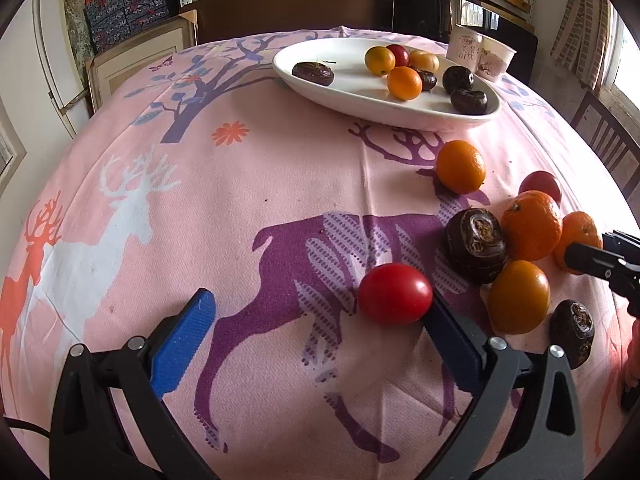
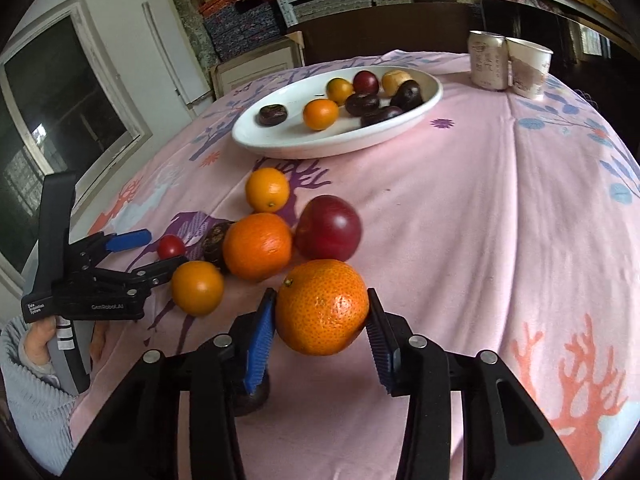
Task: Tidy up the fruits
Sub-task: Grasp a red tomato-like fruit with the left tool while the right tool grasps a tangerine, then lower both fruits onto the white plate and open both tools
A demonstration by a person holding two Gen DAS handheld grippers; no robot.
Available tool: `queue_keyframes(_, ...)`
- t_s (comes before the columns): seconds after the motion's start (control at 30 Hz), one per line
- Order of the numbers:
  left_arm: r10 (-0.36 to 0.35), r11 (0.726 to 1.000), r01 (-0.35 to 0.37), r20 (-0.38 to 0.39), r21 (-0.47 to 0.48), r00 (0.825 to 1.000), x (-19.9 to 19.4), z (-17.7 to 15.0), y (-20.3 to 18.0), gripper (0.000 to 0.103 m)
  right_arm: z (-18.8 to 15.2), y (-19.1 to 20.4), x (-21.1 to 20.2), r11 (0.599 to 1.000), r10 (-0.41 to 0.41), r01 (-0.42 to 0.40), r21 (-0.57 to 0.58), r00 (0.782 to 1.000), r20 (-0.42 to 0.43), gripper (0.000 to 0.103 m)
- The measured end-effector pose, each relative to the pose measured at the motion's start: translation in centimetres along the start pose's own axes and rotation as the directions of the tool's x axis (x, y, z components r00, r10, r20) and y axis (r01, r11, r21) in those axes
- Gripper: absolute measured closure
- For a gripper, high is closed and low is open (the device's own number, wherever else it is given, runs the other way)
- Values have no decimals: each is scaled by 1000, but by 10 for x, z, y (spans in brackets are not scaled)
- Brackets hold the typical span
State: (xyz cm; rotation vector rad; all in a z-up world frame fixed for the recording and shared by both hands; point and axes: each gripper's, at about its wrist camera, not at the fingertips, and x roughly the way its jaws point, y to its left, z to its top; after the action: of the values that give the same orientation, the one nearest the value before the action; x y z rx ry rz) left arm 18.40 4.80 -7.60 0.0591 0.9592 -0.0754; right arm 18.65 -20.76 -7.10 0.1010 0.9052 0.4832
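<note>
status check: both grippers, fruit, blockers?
Right gripper shut on mandarin. Left gripper open, cherry tomato at its finger. Plate part-filled; path clear.

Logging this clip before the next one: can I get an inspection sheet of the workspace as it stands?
Surface: table under a pink deer-print cloth, creased.
Job's things: white plate holding small oranges, a red fruit and dark fruits; a loose cluster of oranges, red fruits and dark fruits on the cloth.
Clutter: drink can and paper cup beyond the plate.
Grippers: right gripper with jaws against a speckled orange; left gripper jaws wide, one beside a red tomato, not gripping it.
Cables: a dark cable at the left wrist view's lower left edge.
Surroundings: shelves of boxes, a window, a chair.
</note>
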Motion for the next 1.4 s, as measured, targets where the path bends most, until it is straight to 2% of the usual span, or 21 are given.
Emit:
queue_keyframes(0.03, 0, 1000, 0, 0, 0, 1000, 0, 0, 0, 4, 0, -5, -2, 1000, -16, 16, 21, 1000, 7, 58)
queue_keyframes(0.07, 1, 1000, -1, 0, 1, 1000, 0, 0, -1, 4, 0, -7, -2, 999, -32, 31, 31, 999, 11, 48)
queue_keyframes(0.13, 0, 1000, 0, 0, 0, 1000, 0, 0, 0, 4, 1, -4, 2, 998, -68, 68, 12, 998, 2, 41)
queue_keyframes(0.17, 0, 1000, 0, -1, -1, 1000, 0, 0, 0, 4, 2, 0, 4, 996, -85, 85, -5, 996, 1, 42)
queue_keyframes(0.23, 2, 1000, -2, -1, -6, 1000, 0, 0, 0, 4, 2, -1, 5, 996, -92, 92, -5, 996, 5, 55)
queue_keyframes(0.37, 16, 1000, -16, 6, -8, 1000, -1, 0, -2, 4, 2, -6, 4, 997, -69, 69, 19, 998, 8, 56)
queue_keyframes(0.47, 14, 999, -15, 29, 40, 999, -5, -1, -13, 6, 2, -4, 4, 997, -73, 73, 13, 997, 8, 56)
queue_keyframes(0.5, 6, 998, -9, 38, 60, 999, -7, -1, -17, 21, 2, -5, 4, 997, -71, 71, 15, 997, 9, 56)
queue_keyframes(0.53, -33, 997, 30, 48, 70, 998, -9, -1, -20, 46, 2, -4, 3, 997, -71, 71, 14, 997, 9, 56)
queue_keyframes(0.57, -72, 995, 68, 53, 69, 996, -11, -2, -22, 55, 2, -4, 3, 997, -72, 72, 13, 997, 9, 56)
queue_keyframes(0.6, -71, 995, 66, 54, 81, 996, -11, -2, -26, 61, 2, -5, 3, 997, -71, 71, 14, 997, 9, 56)
queue_keyframes(0.63, -78, 993, 73, 55, 96, 995, -12, -2, -30, 72, 2, -4, 3, 997, -70, 70, 17, 998, 10, 56)
queue_keyframes(0.77, -130, 989, 126, 58, 79, 990, -17, -6, -31, 72, 1, -6, 0, 998, -64, 64, 29, 998, 19, 57)
queue_keyframes(0.83, -157, 987, 152, 77, 60, 985, -23, -7, -28, 72, 2, -10, -7, 997, -59, 57, 51, 997, 47, 57)
queue_keyframes(0.9, -153, 988, 148, 106, 49, 983, -33, 1, -24, 72, 6, -13, -19, 997, -49, 43, 69, 994, 100, 57)
queue_keyframes(0.97, -127, 991, 120, 141, 57, 982, -45, 20, -20, 72, 19, -14, -31, 997, -37, 27, 73, 989, 143, 57)
queue_keyframes(1.07, -66, 996, 50, 219, 77, 974, -62, 66, -19, 72, 58, -10, -50, 998, -47, 37, 58, 981, 188, 57)
queue_keyframes(1.13, -75, 996, 60, 243, 68, 967, -61, 97, -18, 72, 88, -5, -56, 998, -64, 57, 38, 971, 230, 57)
queue_keyframes(1.23, -88, 996, 79, 237, 48, 967, -36, 131, -22, 72, 123, -4, -40, 998, -52, 43, 42, 970, 239, 57)
queue_keyframes(1.4, -100, 995, 97, 167, 28, 981, 29, 151, -30, 72, 147, -11, 35, 998, -33, 27, 52, 992, 123, 57)
